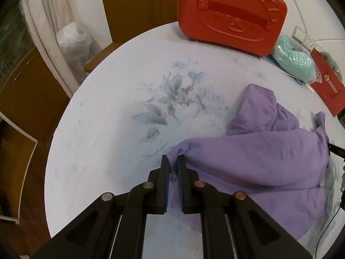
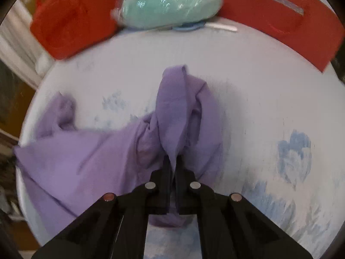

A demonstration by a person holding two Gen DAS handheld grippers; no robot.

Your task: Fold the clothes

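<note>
Both grippers pinch small bunches of the purple garment (image 1: 248, 161): left gripper (image 1: 173, 161), right gripper (image 2: 173, 161). Such thin bites could slip when lifted.

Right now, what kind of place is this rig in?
Probably a home, likely a dining area: a round table under a floral cloth, wooden cabinets beside it, and household clutter at the far edge, such as a red bear-face case.

Soft, even indoor light is cast over both views, with faint shadows. Strong fisheye bending and dark vignetting are seen at the edges. The right wrist view is smeared by motion blur; glare is caught on the plastic-wrapped teal bundle (image 2: 170, 4).
</note>
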